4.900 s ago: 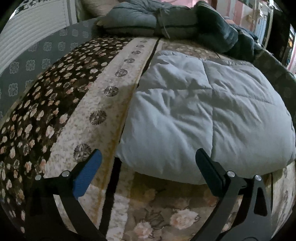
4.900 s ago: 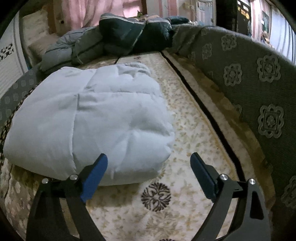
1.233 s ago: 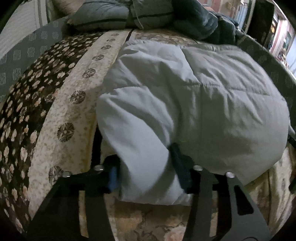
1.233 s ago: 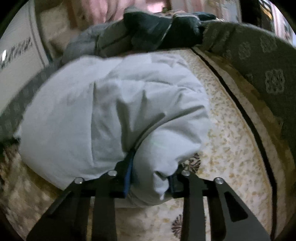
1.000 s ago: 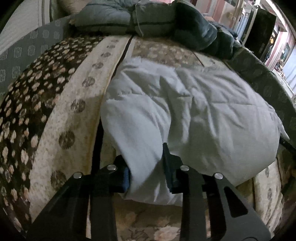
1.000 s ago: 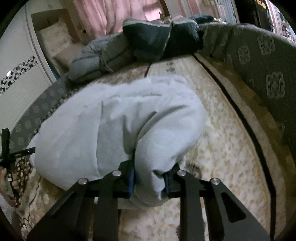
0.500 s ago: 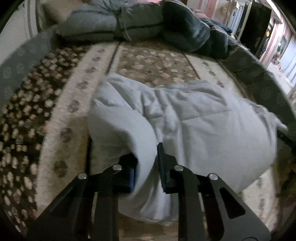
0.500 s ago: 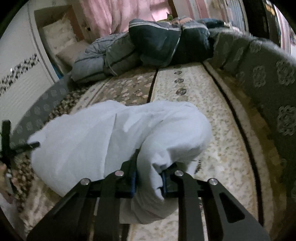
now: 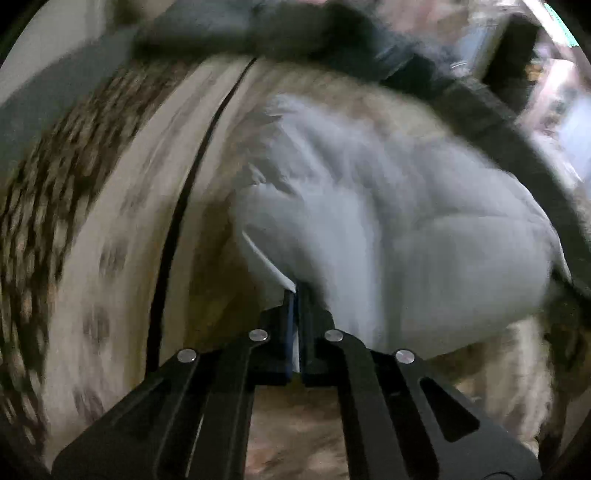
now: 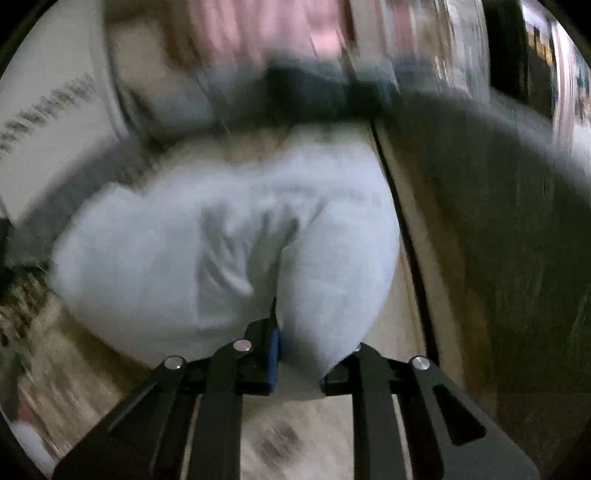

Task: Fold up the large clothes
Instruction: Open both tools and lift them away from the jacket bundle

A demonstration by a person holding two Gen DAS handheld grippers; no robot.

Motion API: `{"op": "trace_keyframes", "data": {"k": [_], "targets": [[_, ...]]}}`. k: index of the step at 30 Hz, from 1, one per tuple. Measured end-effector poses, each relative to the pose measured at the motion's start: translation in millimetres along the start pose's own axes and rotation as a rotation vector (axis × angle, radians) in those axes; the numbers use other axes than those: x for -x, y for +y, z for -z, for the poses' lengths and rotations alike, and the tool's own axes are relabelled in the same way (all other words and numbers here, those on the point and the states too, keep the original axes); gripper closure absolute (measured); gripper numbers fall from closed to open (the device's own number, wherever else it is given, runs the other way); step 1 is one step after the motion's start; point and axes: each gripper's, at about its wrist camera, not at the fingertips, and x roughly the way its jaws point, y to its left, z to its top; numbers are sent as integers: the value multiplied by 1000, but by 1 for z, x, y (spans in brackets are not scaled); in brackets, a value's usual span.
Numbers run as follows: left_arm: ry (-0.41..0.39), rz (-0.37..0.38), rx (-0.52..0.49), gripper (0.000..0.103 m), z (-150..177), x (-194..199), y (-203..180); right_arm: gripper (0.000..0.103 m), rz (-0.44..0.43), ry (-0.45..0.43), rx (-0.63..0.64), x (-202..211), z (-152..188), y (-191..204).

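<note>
Pale grey-blue padded jacket [image 9: 388, 206] lies bunched on the patterned bed cover [image 9: 122, 236]. Left tool [image 9: 295, 314] pinches its near edge tight; right tool [image 10: 295, 354] clamps a thick fold. Both views are blurred.

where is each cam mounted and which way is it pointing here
Left wrist: on the left tongs, looking forward along their black fingers, shut on the pale blue padded coat's near edge.
Right wrist: on the right tongs, facing the same way, clamped on a thick bunch of it.
Shared: the coat, patterned bed cover, dark bedding pile.
</note>
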Motion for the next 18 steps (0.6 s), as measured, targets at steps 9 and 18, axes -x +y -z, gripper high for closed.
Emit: {"op": "trace_keyframes", "data": {"k": [9,18], "targets": [[1,-110,-20,92,25,-4,13,54,85,-9,-55,18,11,4],[-137,-211,76,11,93,37,-6,13,350,-225,-182,88,63,31]]}}
